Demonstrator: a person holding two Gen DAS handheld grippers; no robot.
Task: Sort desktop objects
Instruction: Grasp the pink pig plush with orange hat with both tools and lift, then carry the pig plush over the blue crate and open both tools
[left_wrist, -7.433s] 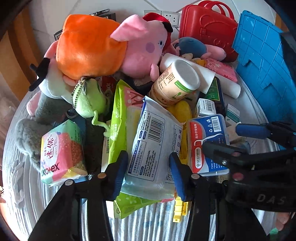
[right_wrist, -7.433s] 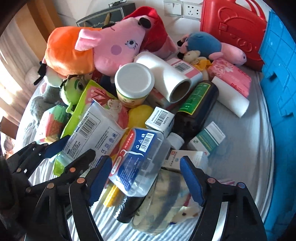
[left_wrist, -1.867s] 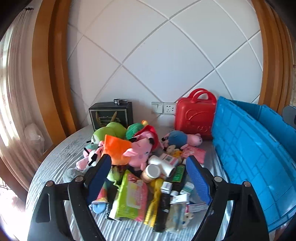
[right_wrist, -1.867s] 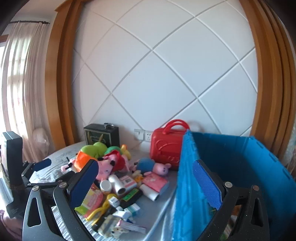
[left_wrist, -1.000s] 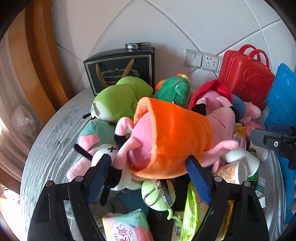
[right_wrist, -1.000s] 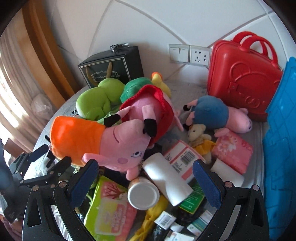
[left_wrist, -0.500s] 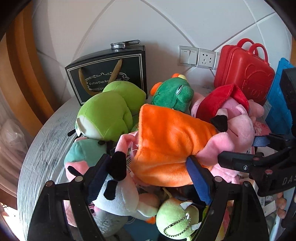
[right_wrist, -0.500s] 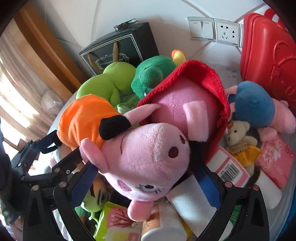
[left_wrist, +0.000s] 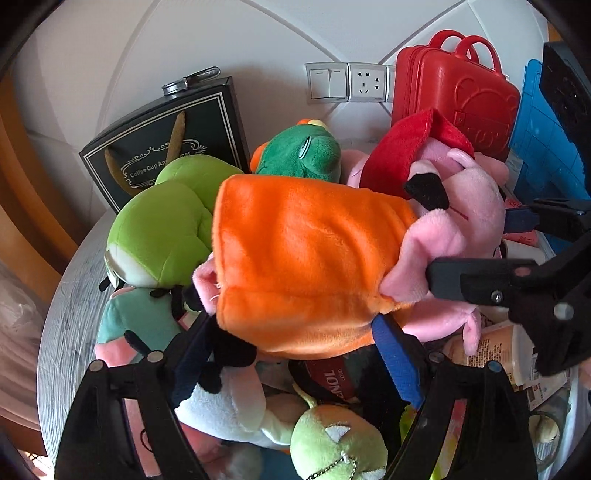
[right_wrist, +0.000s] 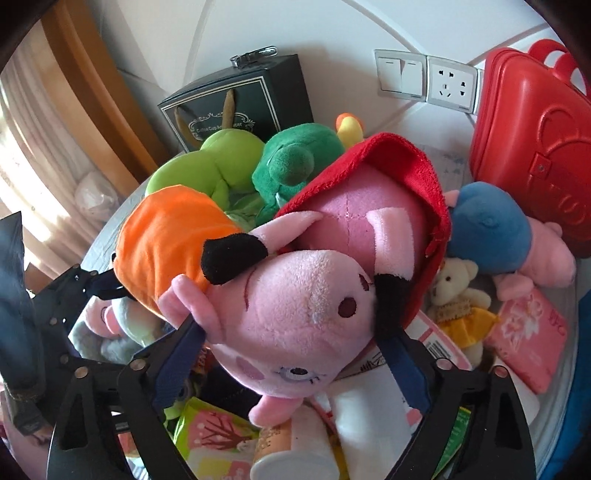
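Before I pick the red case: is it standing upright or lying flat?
Upright. The red case stands on edge at the wall beside the socket, its two handles on top and its embossed face turned toward the plush pile.

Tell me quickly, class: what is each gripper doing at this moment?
Left gripper: open, its fingers either side of the pig toy's orange body, not clamped.
Right gripper: open, its fingers either side of the pig toy's pink head; contact cannot be told.

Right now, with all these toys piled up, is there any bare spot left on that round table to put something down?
Hardly. The grey round tabletop is bare along its left rim, beside the lime-green plush toy and the black gift box. A smaller bare strip lies by the wall between the dark-green plush toy and red plastic case. Elsewhere is crowded.
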